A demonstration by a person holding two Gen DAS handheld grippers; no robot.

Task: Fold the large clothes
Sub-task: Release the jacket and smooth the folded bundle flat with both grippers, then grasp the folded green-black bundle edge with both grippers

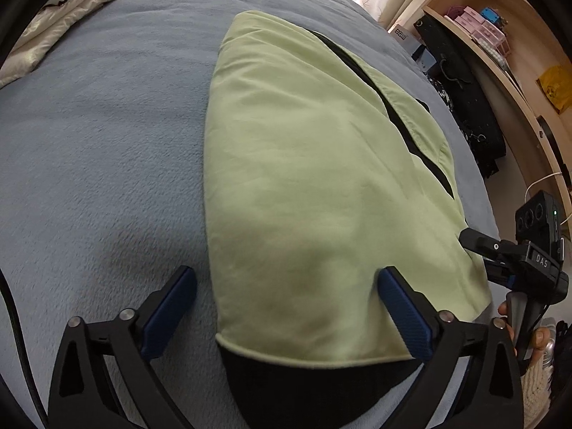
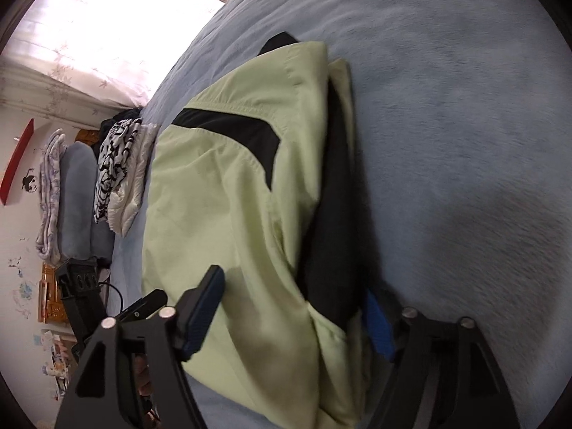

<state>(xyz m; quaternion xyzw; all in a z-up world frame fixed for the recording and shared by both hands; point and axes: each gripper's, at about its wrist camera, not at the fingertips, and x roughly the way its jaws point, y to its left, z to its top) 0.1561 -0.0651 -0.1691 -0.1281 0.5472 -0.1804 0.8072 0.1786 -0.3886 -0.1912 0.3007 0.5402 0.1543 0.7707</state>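
Blue bedspread (image 1: 100, 136) bears folded green jacket (image 1: 314, 186) under both wide-open, empty claws (image 1: 286, 307) (image 2: 296, 318)

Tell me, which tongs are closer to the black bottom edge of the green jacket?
Left. The left tongs hang open right above the black edge; the right tongs straddle the jacket's side.

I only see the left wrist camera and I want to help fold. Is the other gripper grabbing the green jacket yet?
Observer: Not yet. The right gripper is open, and the side edge of the green jacket lies between its fingers without being squeezed.
Operator: What's past the jacket on that side?
Observer: A folded blue blanket sits next to the black-and-white cloth; your view shows only the cloth.
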